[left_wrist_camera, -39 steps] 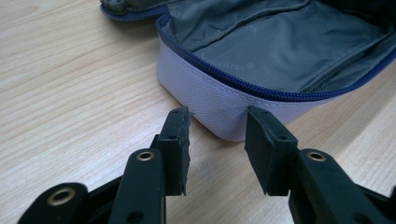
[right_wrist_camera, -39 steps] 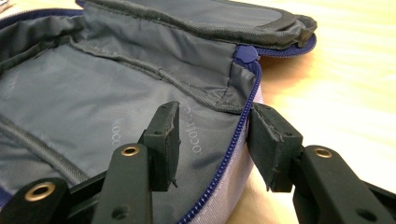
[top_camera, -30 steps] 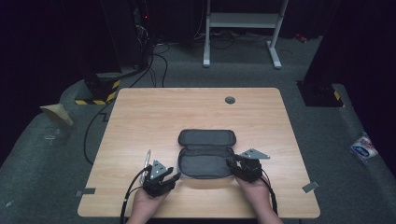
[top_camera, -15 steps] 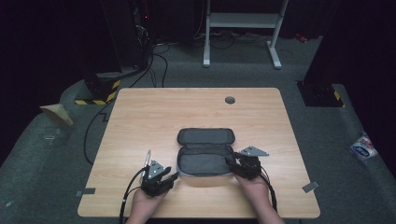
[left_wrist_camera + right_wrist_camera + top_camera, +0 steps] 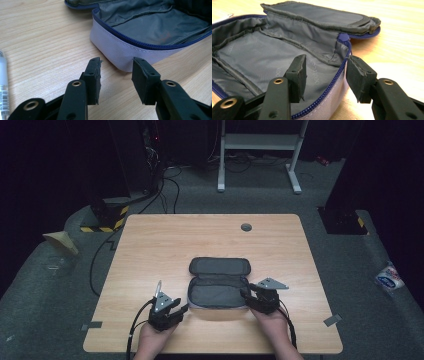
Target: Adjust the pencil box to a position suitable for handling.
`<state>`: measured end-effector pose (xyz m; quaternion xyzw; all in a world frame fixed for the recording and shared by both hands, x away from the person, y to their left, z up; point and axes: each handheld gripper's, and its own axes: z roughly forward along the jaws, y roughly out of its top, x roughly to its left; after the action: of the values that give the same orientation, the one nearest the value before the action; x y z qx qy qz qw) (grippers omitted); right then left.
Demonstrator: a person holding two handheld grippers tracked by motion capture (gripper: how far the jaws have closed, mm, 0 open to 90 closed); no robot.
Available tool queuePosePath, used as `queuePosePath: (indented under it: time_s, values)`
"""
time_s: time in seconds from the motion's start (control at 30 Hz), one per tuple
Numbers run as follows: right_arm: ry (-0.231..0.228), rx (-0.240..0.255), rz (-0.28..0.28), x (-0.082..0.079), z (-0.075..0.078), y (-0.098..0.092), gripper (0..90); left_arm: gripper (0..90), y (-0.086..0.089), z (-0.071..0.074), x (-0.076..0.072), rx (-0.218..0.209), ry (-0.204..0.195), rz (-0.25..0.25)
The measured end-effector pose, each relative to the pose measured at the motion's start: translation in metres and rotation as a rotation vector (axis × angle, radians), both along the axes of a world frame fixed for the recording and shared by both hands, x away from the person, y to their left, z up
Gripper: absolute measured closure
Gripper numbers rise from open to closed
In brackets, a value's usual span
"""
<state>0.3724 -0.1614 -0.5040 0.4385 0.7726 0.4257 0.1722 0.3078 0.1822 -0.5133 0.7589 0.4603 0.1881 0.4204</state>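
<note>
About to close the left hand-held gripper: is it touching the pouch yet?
Apart. In the left gripper view, the left hand-held gripper is open, its pads short of the pouch corner, with bare table visible between them.

Light wood-grain rectangular worktop (image 5: 210, 240), with a round grey grommet (image 5: 246, 227) near the far edge. Grey carpeted floor (image 5: 345, 270) around it. Surroundings dark, far side nearly black. White metal frame stand (image 5: 260, 150) behind. Black cables (image 5: 165, 185) trail across the floor at far left, near a yellow-and-black striped hazard strip (image 5: 105, 222). Grey tape patches (image 5: 332, 320) on the floor.
</note>
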Motion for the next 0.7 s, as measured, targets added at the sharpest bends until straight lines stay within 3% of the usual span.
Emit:
queuePosePath:
  time_s: [0.27,0.53,0.7]
  values:
    - [-0.01,0.008,-0.013,-0.002,0.004,-0.005,50.5,58.3,0.005,0.004,-0.003,0.006,-0.011,0.004]
    - [0.009,-0.015,0.001,-0.002,-0.001,-0.004,65.0,58.2,0.013,0.007,-0.004,-0.005,-0.014,0.015]
    - [-0.002,-0.02,-0.005,-0.001,0.0,-0.004,62.4,57.3,0.016,0.008,-0.005,-0.005,-0.019,0.023]
